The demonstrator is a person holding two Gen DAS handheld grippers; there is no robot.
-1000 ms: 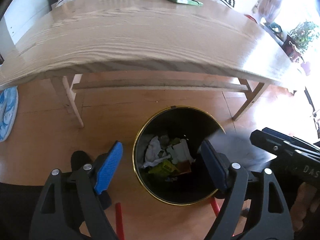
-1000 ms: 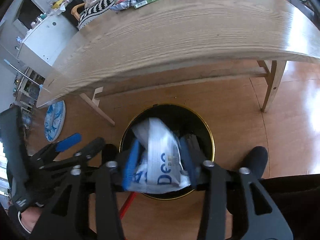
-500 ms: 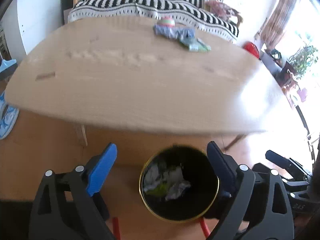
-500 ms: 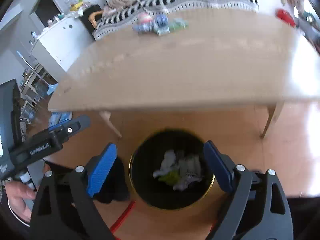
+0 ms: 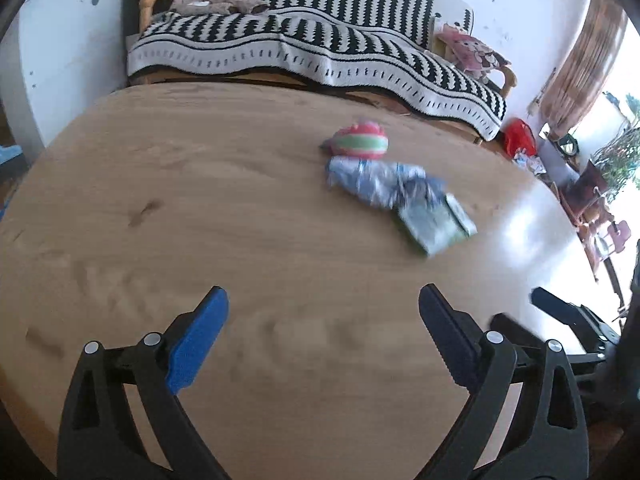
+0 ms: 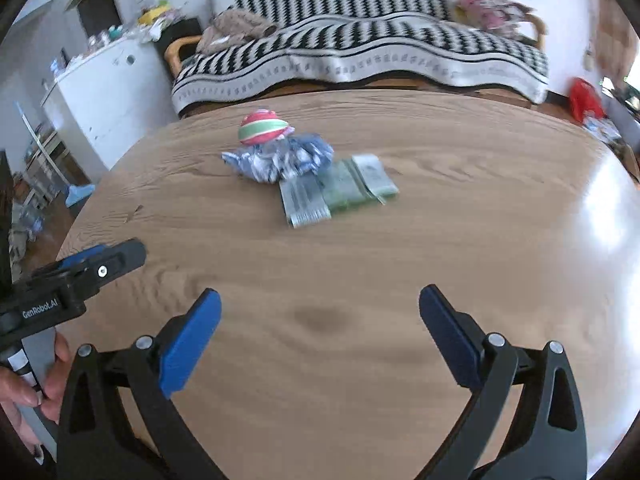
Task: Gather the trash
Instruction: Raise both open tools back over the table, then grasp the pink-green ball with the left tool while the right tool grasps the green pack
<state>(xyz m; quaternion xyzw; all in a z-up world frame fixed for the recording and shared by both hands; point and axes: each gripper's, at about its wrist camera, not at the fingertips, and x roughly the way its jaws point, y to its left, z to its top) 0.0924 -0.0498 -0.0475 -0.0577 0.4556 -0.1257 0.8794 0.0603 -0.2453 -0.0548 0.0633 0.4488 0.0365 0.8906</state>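
Three pieces of trash lie together on the far part of the wooden table [image 5: 180, 208]: a red, green and white striped round piece [image 5: 362, 142], a crumpled blue-and-white wrapper [image 5: 376, 182] and a flat green packet [image 5: 434, 222]. The right wrist view shows the same round piece [image 6: 262, 127], wrapper [image 6: 280, 158] and packet [image 6: 344, 190]. My left gripper [image 5: 322, 292] is open over bare wood, short of the trash. My right gripper [image 6: 319, 292] hangs beside it, jaws opening, nothing between them. The bin is out of view.
Behind the table stands a sofa under a black-and-white striped blanket [image 5: 320, 48], with a white cabinet [image 6: 104, 92] to its left. A red bag [image 5: 520, 140] lies on the floor at the right. A hand [image 6: 28, 384] holds the left gripper's handle.
The right gripper let go of the white packet into the bin and opened wide. Both grippers rose from over the bin to above the tabletop, so the bin dropped out of view.
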